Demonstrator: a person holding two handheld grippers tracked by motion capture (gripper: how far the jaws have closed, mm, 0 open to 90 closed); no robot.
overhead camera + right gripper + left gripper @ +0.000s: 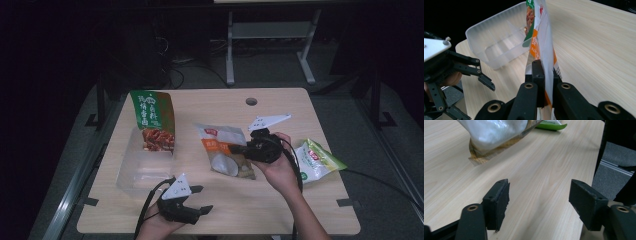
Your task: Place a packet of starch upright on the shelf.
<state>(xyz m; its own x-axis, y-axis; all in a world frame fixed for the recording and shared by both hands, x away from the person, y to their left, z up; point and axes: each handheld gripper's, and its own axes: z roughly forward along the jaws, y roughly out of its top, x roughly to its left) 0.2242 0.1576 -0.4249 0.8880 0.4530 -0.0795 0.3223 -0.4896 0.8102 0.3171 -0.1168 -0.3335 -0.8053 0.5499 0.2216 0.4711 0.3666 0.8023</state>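
Note:
My right gripper (pixel 239 148) is shut on the edge of a white and orange snack bag (pixel 222 150), which hangs lifted and tilted over the middle of the wooden table (pixel 280 200). In the right gripper view the bag (pixel 544 37) stands edge-on between the closed jaws (pixel 543 67). My left gripper (pixel 201 199) is open and empty near the table's front edge, left of the bag. Its own view shows only bare wood between the jaws (pixel 539 192), with the bag's lower end (pixel 494 132) farther off.
A clear plastic container (pixel 135 170) sits at the left, with a green and red snack bag (pixel 154 117) standing upright at its far end. A green and white bag (pixel 317 160) lies by the right edge. A round hole (pixel 251 101) marks the table's far side.

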